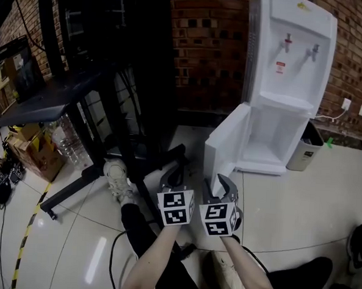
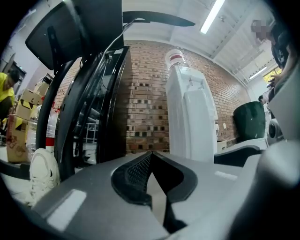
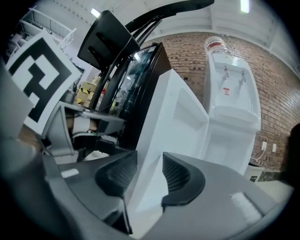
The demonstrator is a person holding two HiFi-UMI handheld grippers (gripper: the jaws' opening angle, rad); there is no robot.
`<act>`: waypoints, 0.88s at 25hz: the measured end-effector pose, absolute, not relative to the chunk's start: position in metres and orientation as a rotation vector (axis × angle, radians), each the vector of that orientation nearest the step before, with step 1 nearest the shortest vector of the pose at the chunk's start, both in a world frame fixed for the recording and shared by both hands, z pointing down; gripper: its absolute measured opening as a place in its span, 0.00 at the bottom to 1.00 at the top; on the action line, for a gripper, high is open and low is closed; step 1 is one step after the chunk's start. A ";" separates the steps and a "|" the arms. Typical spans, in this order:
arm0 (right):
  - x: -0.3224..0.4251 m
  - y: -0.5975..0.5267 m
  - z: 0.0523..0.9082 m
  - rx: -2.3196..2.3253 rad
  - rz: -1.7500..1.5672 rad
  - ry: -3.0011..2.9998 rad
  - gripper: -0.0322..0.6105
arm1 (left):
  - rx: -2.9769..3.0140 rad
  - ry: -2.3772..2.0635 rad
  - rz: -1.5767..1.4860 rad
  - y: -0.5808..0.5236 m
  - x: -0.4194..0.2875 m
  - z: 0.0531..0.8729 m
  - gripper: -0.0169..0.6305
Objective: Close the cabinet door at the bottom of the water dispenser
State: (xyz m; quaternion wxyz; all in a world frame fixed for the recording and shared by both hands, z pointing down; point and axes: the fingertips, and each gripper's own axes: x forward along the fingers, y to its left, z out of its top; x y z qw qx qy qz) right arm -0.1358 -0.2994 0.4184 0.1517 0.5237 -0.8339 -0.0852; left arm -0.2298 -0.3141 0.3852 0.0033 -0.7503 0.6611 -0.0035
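Observation:
The white water dispenser [image 1: 289,74] stands against the brick wall. Its bottom cabinet door [image 1: 227,143] is swung wide open toward the left. My right gripper [image 1: 218,184] is at the door's free edge. In the right gripper view the door [image 3: 173,126] runs between the two pads, and the right gripper [image 3: 150,173] is shut on it. The dispenser's body [image 3: 232,108] shows behind the door. My left gripper [image 1: 171,182] hangs just left of the right one, apart from the door. Its jaws meet at the tips and the left gripper [image 2: 150,157] holds nothing. The dispenser [image 2: 190,122] rises beyond it.
A black metal stand [image 1: 110,106] with splayed legs fills the left side. Cardboard boxes [image 1: 37,153] and bottles sit under it. A small waste bin [image 1: 306,148] stands right of the dispenser. A white shoe [image 1: 115,176] lies by the stand. Yellow-black tape [image 1: 25,241] marks the floor.

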 end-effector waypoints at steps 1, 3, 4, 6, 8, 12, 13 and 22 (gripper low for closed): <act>-0.130 -0.296 0.419 1.508 -0.242 -2.390 0.31 | -2.356 2.065 -0.007 -0.314 -0.226 0.383 0.05; -0.119 -0.290 0.420 1.518 -0.241 -2.377 0.29 | -2.372 2.074 0.019 -0.315 -0.218 0.380 0.05; -0.113 -0.288 0.420 1.525 -0.236 -2.370 0.28 | -2.384 2.088 0.044 -0.316 -0.214 0.380 0.05; -0.100 -0.284 0.420 1.542 -0.208 -2.359 0.28 | -2.412 2.089 0.073 -0.317 -0.203 0.378 0.05; -0.089 -0.280 0.421 1.562 -0.181 -2.348 0.28 | -2.439 2.037 0.051 -0.316 -0.187 0.377 0.05; -0.064 -0.271 0.421 1.604 -0.155 -2.317 0.26 | -2.503 1.942 0.053 -0.309 -0.152 0.372 0.05; -0.058 -0.269 0.421 1.616 -0.157 -2.303 0.25 | -2.518 1.922 0.051 -0.308 -0.143 0.372 0.05; -0.001 -0.262 0.423 1.730 -0.099 -2.200 0.20 | -2.608 1.858 0.020 -0.300 -0.086 0.387 0.05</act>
